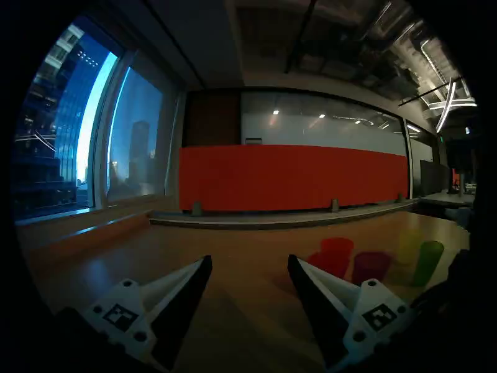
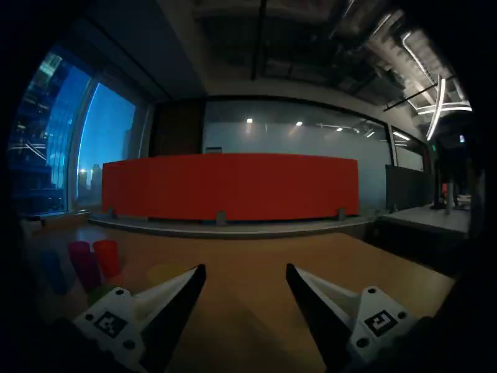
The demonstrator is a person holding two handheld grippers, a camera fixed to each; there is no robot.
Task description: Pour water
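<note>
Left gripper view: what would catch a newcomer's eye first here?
The bright red partition along the far edge of the wooden table dominates. Next comes the blue dusk window at left, then the coloured cups clustered low on the right.

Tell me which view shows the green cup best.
The left gripper view: the green cup stands whole and unblocked. The right gripper view gives just a dim green bit of it, low at a finger's edge.

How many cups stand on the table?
5 in the right gripper view: blue, purple, red at left; yellow beside them; green low, partly behind the tongs. Others may be hidden.
</note>
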